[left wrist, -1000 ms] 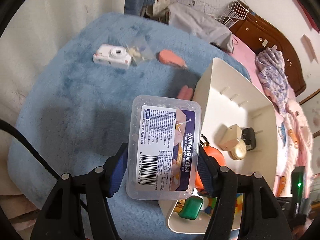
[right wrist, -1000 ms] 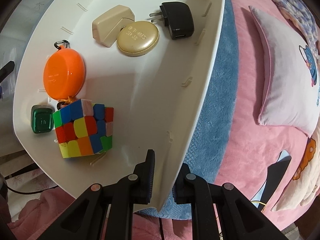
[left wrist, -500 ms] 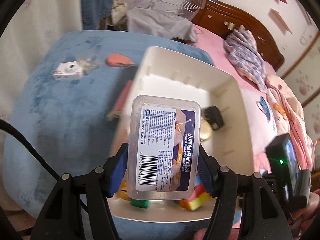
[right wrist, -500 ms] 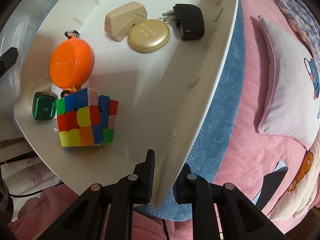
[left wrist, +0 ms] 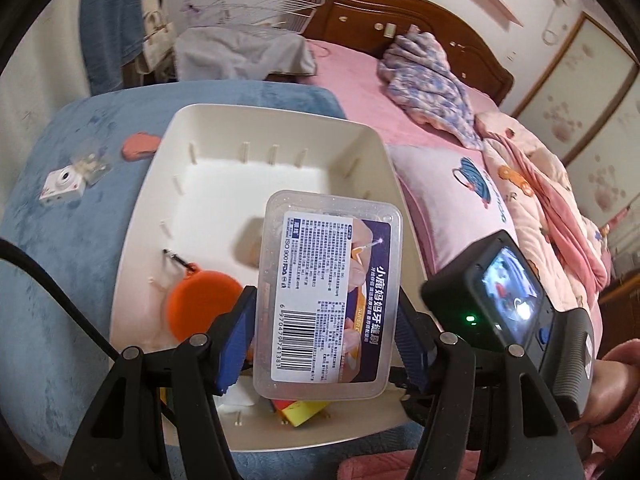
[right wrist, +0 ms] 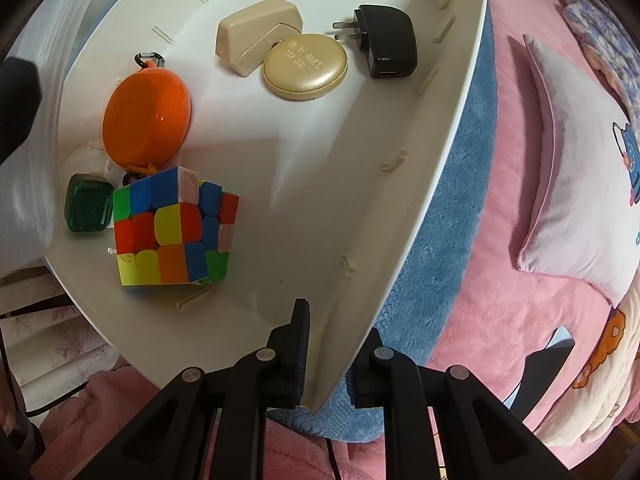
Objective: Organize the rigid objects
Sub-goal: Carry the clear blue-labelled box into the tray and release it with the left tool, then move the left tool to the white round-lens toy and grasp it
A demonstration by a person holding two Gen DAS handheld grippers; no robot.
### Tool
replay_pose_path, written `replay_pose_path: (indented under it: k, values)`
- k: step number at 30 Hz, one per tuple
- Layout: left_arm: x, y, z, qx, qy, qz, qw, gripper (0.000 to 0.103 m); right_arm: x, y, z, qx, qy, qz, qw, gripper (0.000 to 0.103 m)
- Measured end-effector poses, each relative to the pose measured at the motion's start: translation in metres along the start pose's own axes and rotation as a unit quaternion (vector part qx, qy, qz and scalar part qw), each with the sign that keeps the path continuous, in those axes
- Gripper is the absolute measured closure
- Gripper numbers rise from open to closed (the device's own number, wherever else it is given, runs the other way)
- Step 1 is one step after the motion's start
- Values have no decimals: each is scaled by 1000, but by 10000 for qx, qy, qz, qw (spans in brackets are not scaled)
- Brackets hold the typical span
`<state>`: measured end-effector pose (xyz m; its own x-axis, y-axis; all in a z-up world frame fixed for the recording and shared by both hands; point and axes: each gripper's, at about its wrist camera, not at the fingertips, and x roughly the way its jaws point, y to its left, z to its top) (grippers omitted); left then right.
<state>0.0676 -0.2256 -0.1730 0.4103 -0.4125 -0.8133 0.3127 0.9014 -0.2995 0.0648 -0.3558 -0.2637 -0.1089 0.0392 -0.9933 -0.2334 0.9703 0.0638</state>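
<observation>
One clear plastic box, labelled and barcoded, clamped across its short sides by the left gripper and held over the white bin, above the near half of its floor. Placing step in hand, by the look of it: carried over the rim, not yet lowered, not yet let go.

Inside the bin already: Rubik's cube and green block toward the near wall, orange round case with its clip toward the left wall, beige case, gold compact and black charger toward the far wall. Bare floor in the middle of the bin and along its right wall (the obvious landing spot).

Right gripper clenched on the bin's near-right rim, one of the fingers inside the wall and the other outside, steadying the bin on the blue blanket.

Next move, as judged: lower the box toward the bare patch clear of cube and orange case, flatten its tilt, then release.

Left outside the bin, beyond its left wall on the blanket: toy camera, small clear packet, pink piece, probably next in line.
</observation>
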Motion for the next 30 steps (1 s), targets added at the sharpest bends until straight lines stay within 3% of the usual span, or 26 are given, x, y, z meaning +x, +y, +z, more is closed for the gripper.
replay_pose_path:
  k: [6, 8, 16, 30]
  values:
    - [-3, -1, 1, 81, -57, -51, 9999, 34, 1, 1, 2, 69, 28, -11, 10000, 87]
    - [-8, 2, 3, 48, -144, -80, 9999, 22, 2, 0, 3, 103, 43, -10, 9999, 87]
    - [-18, 22, 15, 2, -272, -35, 9996, 22, 4, -4, 6, 427, 124, -35, 9990, 87]
    - [-41, 113, 34, 143, -157, 465, 9987, 22, 9, -15, 15, 1598, 277, -177, 9866, 87]
